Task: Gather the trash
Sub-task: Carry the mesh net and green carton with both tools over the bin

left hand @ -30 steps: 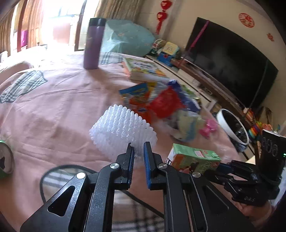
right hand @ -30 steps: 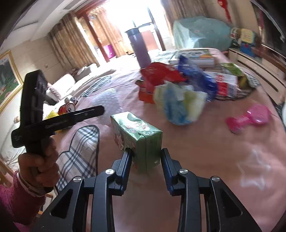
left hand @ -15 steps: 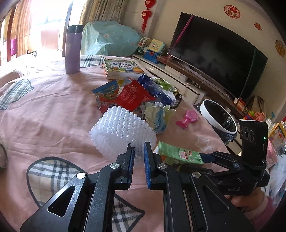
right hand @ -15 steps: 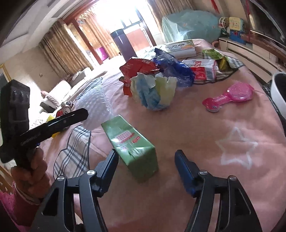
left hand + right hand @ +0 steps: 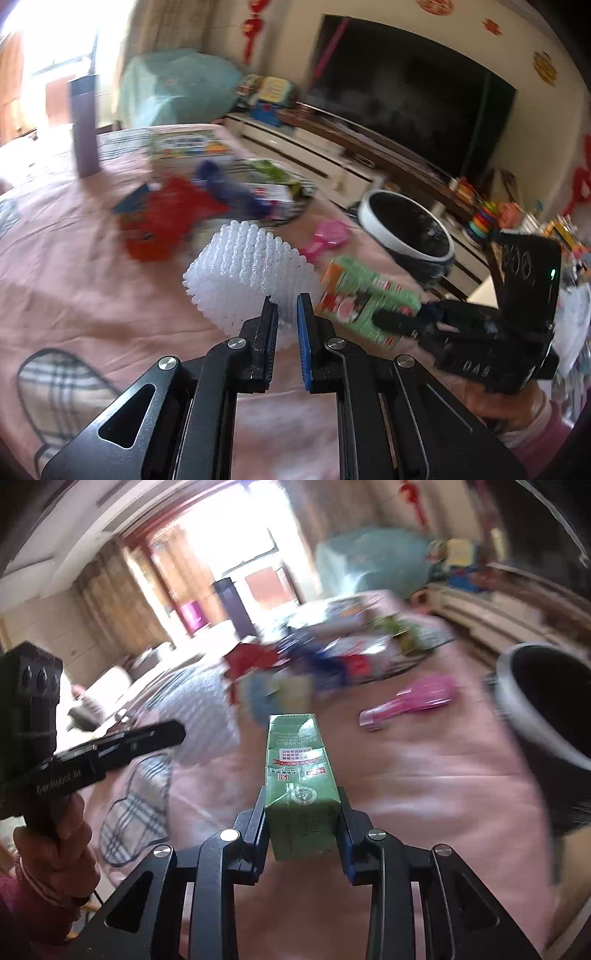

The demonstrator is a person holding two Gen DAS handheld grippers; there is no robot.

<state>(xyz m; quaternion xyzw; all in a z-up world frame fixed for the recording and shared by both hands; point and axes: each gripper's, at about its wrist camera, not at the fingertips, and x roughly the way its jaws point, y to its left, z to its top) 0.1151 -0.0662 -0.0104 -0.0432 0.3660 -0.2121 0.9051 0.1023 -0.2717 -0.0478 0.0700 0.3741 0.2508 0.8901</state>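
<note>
My left gripper [image 5: 283,306] is shut on the edge of a white foam net sleeve [image 5: 251,273], held above the pink tablecloth [image 5: 74,280]. Its dark finger [image 5: 162,734] shows at the left in the right wrist view, with the blurred sleeve [image 5: 207,716] behind it. My right gripper [image 5: 301,805] is closing its jaws, and the pads press both sides of a green drink carton [image 5: 297,753] that points away lengthwise. In the left wrist view the same carton [image 5: 362,299] hangs to the right of the sleeve in the right gripper [image 5: 402,319].
A black bin with a white rim [image 5: 406,229] stands past the table's right edge, large at the right [image 5: 543,701]. A pink comb [image 5: 410,701], a pile of red and blue wrappers [image 5: 170,218], a book [image 5: 188,144] and a purple bottle [image 5: 85,125] are on the table.
The right jaws opened wide around the carton, then closed on it again, turned lengthwise. Both grippers swung right with their loads; the bin looms larger.
</note>
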